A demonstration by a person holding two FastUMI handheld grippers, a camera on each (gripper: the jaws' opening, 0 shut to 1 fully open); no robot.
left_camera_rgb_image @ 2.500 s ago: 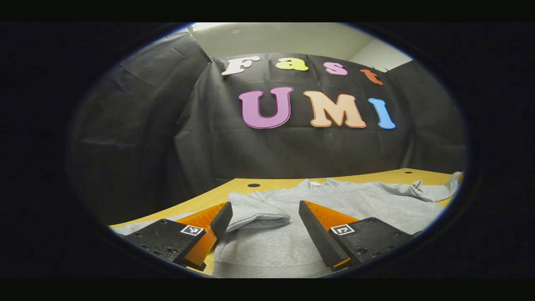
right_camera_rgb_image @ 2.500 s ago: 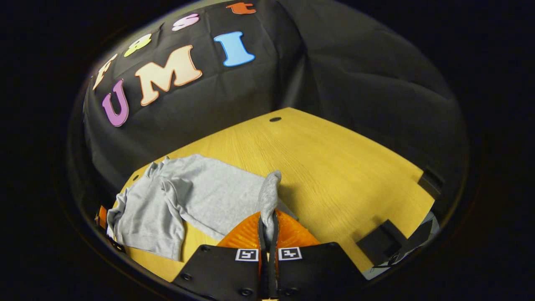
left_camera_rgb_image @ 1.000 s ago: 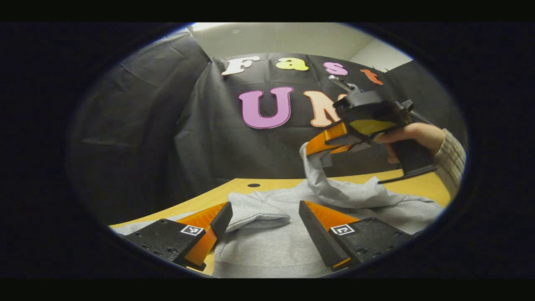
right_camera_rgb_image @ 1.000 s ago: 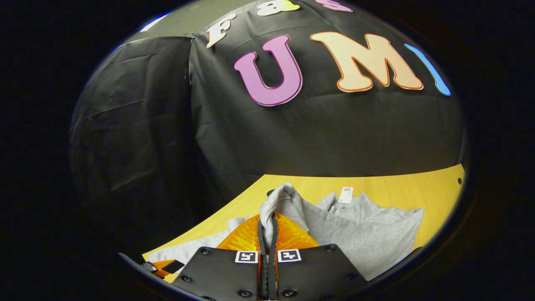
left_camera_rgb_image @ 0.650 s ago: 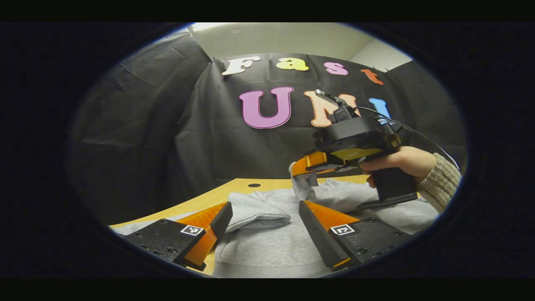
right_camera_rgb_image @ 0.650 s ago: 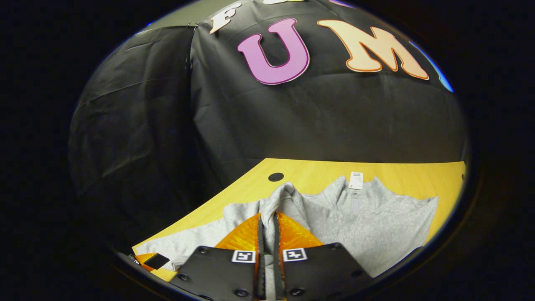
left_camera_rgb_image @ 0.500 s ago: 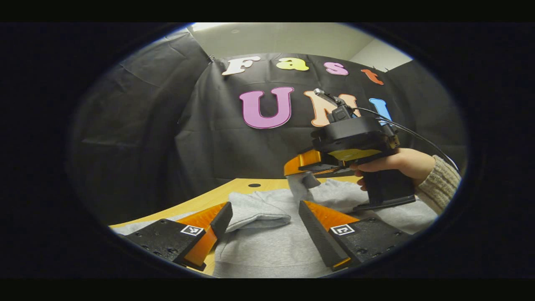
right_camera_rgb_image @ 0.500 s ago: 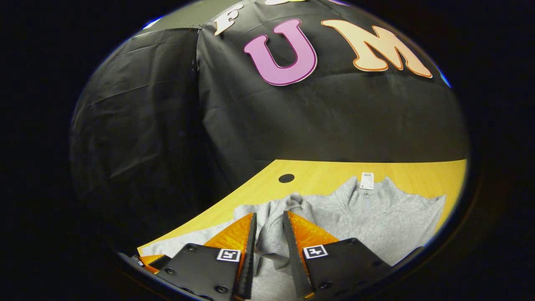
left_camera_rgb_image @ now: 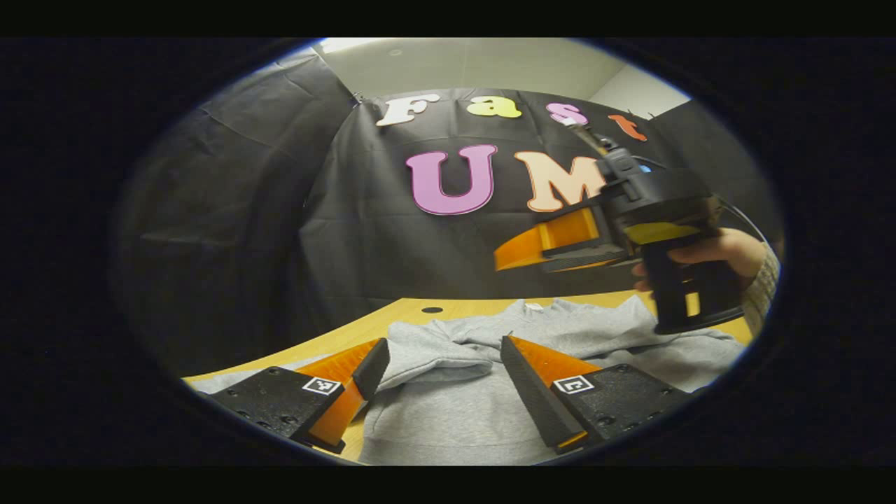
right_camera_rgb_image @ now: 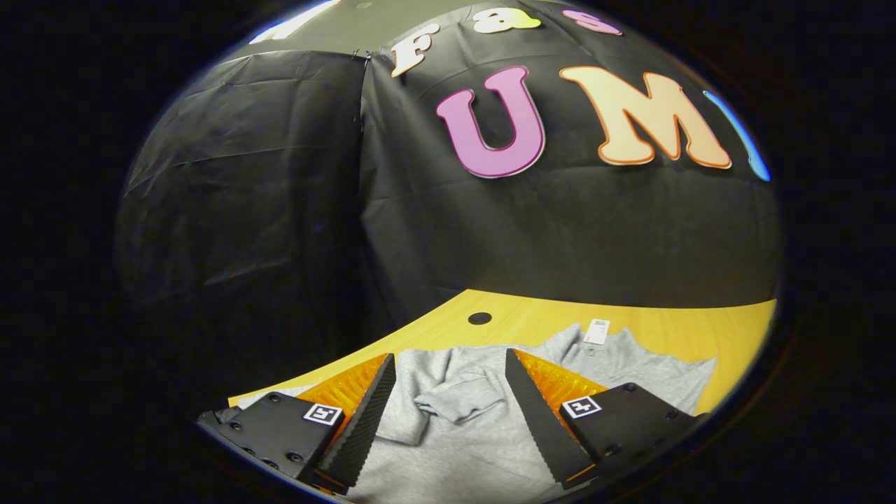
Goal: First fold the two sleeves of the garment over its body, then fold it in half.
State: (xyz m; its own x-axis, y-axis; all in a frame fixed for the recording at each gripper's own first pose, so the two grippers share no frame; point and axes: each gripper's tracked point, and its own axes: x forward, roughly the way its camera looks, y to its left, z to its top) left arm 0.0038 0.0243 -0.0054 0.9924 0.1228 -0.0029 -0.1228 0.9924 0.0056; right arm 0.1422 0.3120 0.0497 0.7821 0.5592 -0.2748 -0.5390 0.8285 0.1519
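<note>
right tool open, empty | grey garment flat on table

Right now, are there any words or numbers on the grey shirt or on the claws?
On the white tag at the collar of the grey shirt: print too small to read.
On the left claw: square markers, black-and-white patterns, no words.
On the right claw: the same kind of pattern squares, no words.
Nothing can be quoted.

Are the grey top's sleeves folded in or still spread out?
Folded in: both sleeves lie across the grey top, cuffs meeting mid-chest.
</note>
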